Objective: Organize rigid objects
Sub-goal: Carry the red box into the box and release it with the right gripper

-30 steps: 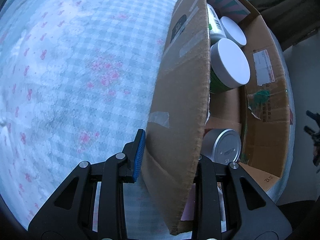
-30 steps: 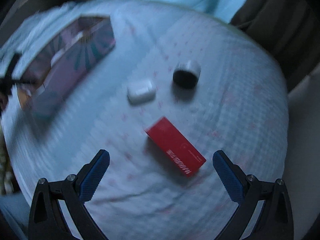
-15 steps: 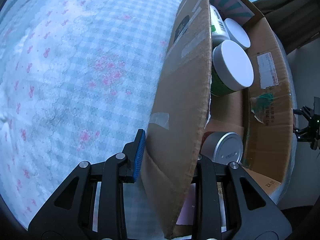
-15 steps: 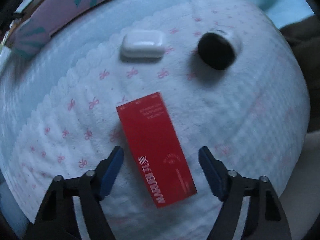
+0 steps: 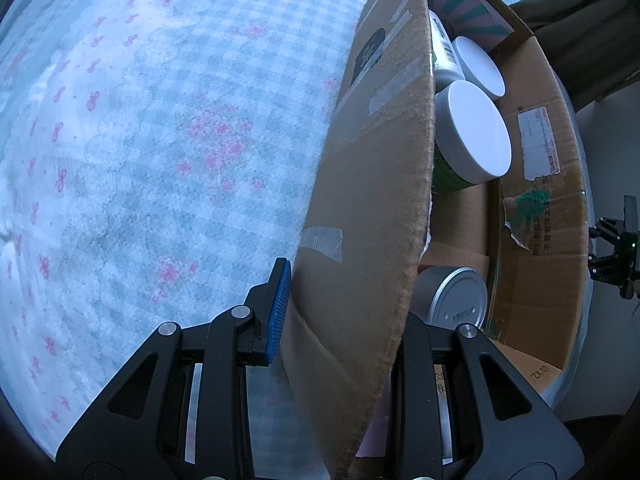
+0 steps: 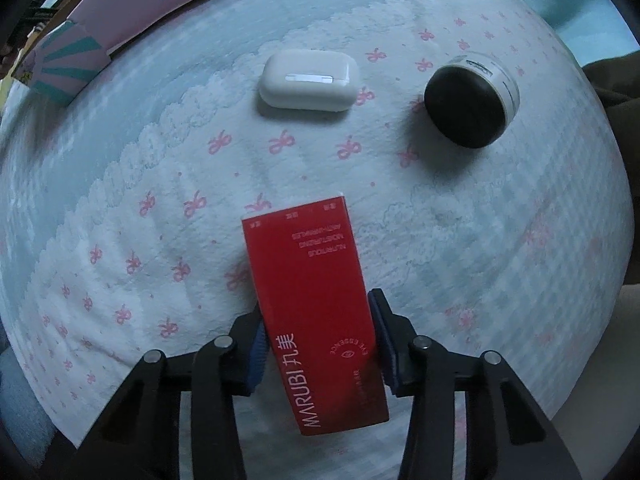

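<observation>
In the right wrist view my right gripper (image 6: pixel 316 340) is shut on a red box (image 6: pixel 312 300) that lies on the patterned cloth; the pads press both long sides. A white earbud case (image 6: pixel 308 80) and a small black-lidded jar (image 6: pixel 472 104) lie further out. In the left wrist view my left gripper (image 5: pixel 344 304) is shut on the side flap of a cardboard box (image 5: pixel 372 200). Inside the box are two white-lidded jars (image 5: pixel 474 132) and a silver tin (image 5: pixel 456 300).
The cloth-covered surface (image 5: pixel 140 140) spreads left of the cardboard box. A pink and teal box flap (image 6: pixel 80 28) shows at the upper left of the right wrist view. The surface's edge drops off to the right (image 6: pixel 624 280).
My right gripper moved down over the red box and closed on it. My left gripper stays clamped on the cardboard flap, barely moving.
</observation>
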`<state>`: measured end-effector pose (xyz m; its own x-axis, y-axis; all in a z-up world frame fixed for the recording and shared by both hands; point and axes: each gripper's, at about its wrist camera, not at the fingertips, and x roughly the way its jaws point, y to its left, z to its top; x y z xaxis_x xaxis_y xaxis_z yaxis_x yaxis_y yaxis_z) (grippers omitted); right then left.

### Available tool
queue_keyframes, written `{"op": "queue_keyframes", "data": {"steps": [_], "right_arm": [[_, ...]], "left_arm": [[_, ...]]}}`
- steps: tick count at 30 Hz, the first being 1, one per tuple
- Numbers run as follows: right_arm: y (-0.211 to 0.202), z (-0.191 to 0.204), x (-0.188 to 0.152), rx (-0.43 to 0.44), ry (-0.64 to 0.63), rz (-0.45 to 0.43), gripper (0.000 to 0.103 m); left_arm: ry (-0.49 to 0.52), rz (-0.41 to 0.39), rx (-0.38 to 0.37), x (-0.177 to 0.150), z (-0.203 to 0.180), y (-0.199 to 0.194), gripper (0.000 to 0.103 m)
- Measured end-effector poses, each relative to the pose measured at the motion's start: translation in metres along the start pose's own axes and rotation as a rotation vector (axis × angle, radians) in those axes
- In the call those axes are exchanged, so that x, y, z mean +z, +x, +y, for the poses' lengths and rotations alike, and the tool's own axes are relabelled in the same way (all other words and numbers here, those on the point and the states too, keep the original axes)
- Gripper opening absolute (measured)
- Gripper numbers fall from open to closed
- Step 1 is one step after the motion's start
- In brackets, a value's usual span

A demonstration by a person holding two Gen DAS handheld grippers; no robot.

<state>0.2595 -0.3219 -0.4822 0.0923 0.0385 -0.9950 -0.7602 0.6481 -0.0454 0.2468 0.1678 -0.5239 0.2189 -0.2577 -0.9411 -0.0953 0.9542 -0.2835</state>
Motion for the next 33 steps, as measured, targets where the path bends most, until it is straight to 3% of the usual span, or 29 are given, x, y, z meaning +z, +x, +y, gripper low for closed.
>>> {"op": "queue_keyframes", "data": {"steps": [4,9,15,20,25,33], "right_arm": [[-0.013,0.000,-0.002,0.021,0.084,-0.014,0.038],[-0.044,-0.014,-0.011,0.102,0.379,-0.063,0.037],[-0.106,-0.015,-0.016,0.147,0.705,-0.192,0.037],[-0.157,-0.007,0.001,0.197,0.902,-0.316,0.038],[-0.208,0.019,0.067,0.246,0.981,-0.411,0.038],[-0.206,0.079,0.168,0.385,1.037,-0.459,0.038]], "left_arm": [[0.003,0.006,0.000,0.000,0.001,0.002,0.024],[-0.015,0.008,-0.012,0.001,0.004,0.002,0.024],[-0.005,0.036,-0.024,0.000,0.012,0.000,0.024],[0.064,0.059,-0.006,0.002,0.008,0.001,0.024],[0.142,0.086,0.011,0.002,0.005,0.002,0.024],[0.198,0.111,0.009,0.002,0.009,0.002,0.024]]}}
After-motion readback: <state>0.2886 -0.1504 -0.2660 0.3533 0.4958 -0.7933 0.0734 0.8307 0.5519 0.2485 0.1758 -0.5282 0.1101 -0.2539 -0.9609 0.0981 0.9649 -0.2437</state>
